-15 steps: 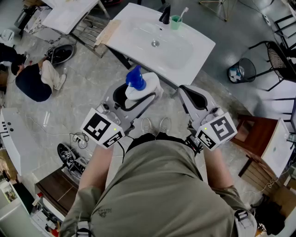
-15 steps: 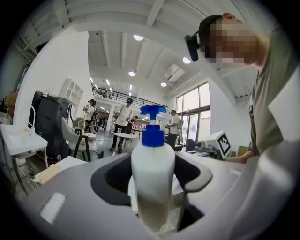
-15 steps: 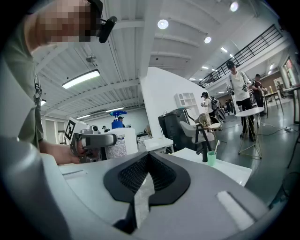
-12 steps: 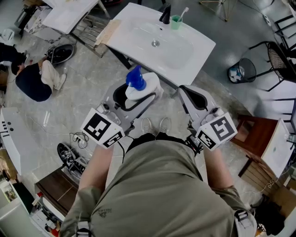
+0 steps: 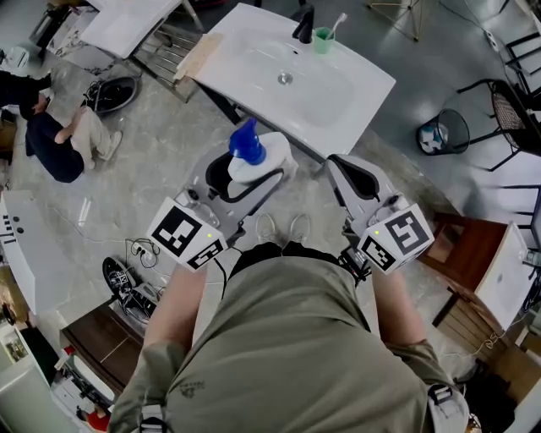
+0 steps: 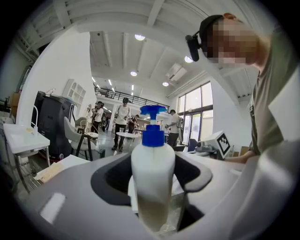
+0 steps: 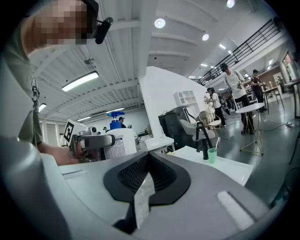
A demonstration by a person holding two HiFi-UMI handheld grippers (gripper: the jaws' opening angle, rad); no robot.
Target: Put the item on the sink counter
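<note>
A white pump bottle (image 5: 256,158) with a blue pump head stands upright between the jaws of my left gripper (image 5: 243,175), which are shut on its body. In the left gripper view the bottle (image 6: 152,173) fills the middle. My right gripper (image 5: 356,179) is held level beside it, jaws shut with nothing between them (image 7: 146,174). The right gripper view shows the bottle (image 7: 118,142) off to its left. The white sink counter (image 5: 359,95) lies ahead and below, with a black faucet (image 5: 302,25) and a green cup (image 5: 322,39) holding a toothbrush at its back edge.
A wooden board (image 5: 196,59) rests at the counter's left end. A wire waste bin (image 5: 441,131) and a black chair (image 5: 505,110) stand to the right. A person (image 5: 59,135) crouches on the floor at left. Brown furniture (image 5: 473,254) is at my right.
Both grippers and the bottle hold their places. The person crouching on the floor at left has shifted position.
</note>
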